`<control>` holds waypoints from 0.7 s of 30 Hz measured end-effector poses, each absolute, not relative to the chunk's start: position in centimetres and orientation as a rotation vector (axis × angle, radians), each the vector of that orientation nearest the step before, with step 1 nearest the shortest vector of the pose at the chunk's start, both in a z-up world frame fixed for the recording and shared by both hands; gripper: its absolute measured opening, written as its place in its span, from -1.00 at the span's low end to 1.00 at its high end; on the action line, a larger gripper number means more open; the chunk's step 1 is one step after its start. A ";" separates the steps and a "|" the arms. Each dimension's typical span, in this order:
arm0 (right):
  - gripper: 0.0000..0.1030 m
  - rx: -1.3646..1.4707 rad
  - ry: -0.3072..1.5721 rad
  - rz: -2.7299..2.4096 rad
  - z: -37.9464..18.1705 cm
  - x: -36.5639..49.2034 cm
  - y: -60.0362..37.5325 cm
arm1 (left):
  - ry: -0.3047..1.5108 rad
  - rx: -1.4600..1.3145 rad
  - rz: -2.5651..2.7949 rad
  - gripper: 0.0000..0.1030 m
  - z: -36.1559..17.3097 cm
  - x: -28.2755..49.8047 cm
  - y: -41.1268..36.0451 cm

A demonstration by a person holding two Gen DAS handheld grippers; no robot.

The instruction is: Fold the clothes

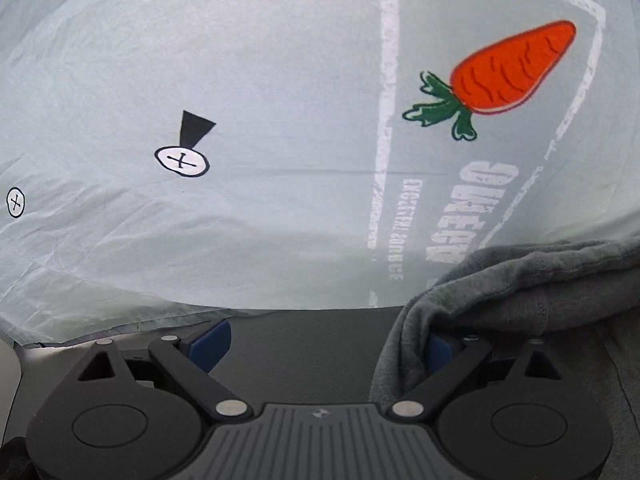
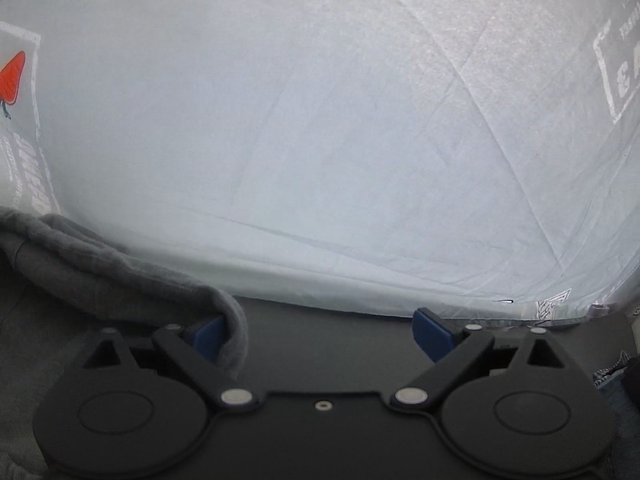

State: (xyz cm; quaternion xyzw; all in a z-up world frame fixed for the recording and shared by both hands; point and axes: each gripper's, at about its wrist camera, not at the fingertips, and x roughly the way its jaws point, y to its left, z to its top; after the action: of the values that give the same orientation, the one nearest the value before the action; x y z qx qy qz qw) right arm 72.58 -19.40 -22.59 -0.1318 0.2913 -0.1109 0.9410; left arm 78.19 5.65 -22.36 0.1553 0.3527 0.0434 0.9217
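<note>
A grey sweatshirt-like garment (image 1: 520,292) lies bunched at the lower right of the left wrist view. Its rolled edge drapes over the right fingertip (image 1: 438,350) of my left gripper (image 1: 326,346), which stands wide open with no cloth between the pads. In the right wrist view the same grey garment (image 2: 100,264) lies at the lower left. Its folded hem (image 2: 236,328) wraps the outside of the left fingertip (image 2: 206,338). My right gripper (image 2: 320,338) is also wide open, with only a dark grey surface between its pads.
A pale printed sheet (image 1: 280,80) covers the surface ahead, bearing an orange carrot (image 1: 512,68), white lettering (image 1: 480,208) and small button drawings (image 1: 182,160). In the right wrist view the creased sheet (image 2: 320,120) ends at a near edge (image 2: 400,312).
</note>
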 end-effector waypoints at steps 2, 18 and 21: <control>0.87 -0.288 0.541 -0.226 -21.1 70.9 -19.4 | 0.677 0.317 0.116 0.87 -20.8 76.5 5.8; 0.96 -0.451 0.225 -0.340 -12.1 54.6 -17.8 | 0.390 0.336 0.159 0.90 -7.5 59.0 5.0; 0.96 -0.446 0.209 -0.350 -11.7 51.3 -18.5 | 0.364 0.350 0.149 0.90 -6.2 55.6 4.9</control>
State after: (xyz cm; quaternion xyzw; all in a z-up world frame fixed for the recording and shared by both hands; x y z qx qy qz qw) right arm 51.31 -18.53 -11.72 -0.2196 0.1029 -0.1722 0.9548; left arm 55.63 4.87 -6.15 0.1728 0.1798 0.0737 0.9656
